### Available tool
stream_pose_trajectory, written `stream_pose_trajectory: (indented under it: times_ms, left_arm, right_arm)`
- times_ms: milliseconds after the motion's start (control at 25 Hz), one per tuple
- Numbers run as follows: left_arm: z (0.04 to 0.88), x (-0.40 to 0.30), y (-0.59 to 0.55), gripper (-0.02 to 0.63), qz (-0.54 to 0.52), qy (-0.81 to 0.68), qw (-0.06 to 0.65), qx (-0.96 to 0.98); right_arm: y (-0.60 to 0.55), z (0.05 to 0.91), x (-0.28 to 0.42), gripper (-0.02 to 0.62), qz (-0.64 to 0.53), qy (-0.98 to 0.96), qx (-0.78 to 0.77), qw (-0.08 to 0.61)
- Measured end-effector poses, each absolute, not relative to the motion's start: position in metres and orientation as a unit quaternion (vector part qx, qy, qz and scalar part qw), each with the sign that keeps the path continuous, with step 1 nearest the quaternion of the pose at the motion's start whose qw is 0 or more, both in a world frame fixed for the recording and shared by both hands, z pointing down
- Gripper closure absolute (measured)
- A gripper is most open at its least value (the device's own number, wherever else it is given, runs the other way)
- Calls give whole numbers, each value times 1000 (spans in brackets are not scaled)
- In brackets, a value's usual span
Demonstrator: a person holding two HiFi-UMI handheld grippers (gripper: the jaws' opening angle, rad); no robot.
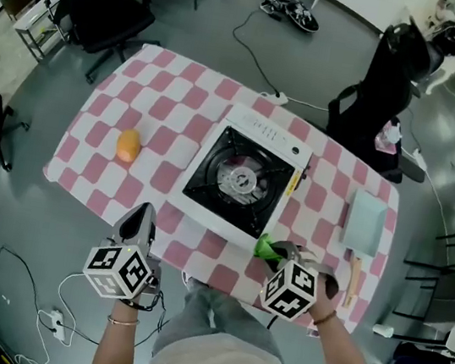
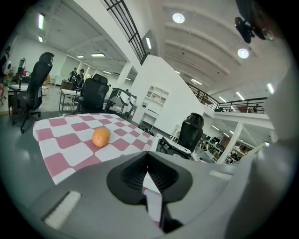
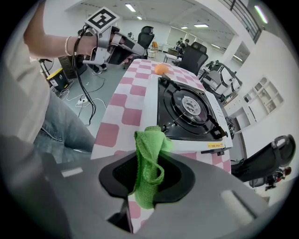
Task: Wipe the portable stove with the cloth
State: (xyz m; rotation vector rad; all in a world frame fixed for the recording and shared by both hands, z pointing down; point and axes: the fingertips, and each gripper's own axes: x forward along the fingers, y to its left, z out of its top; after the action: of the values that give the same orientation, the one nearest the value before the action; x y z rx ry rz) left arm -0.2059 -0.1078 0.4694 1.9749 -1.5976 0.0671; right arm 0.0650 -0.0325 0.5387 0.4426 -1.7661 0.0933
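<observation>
By the near edge of the checkered worktop the left claw hovers pinched together and empty, an orange lies beyond it, the portable stove sits mid-worktop, and just off its near corner the right claw clamps the green cloth.

No legible text, portable stove label blurred
</observation>
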Motion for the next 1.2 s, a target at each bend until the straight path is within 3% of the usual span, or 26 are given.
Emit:
stream_pose_trajectory:
  times_ms: [1200]
  left_arm:
    - [472, -247, -84, 605, -5, -635, 307, 709]
  right_arm:
    - [-30, 532, 39, 520, 7, -746, 149, 649]
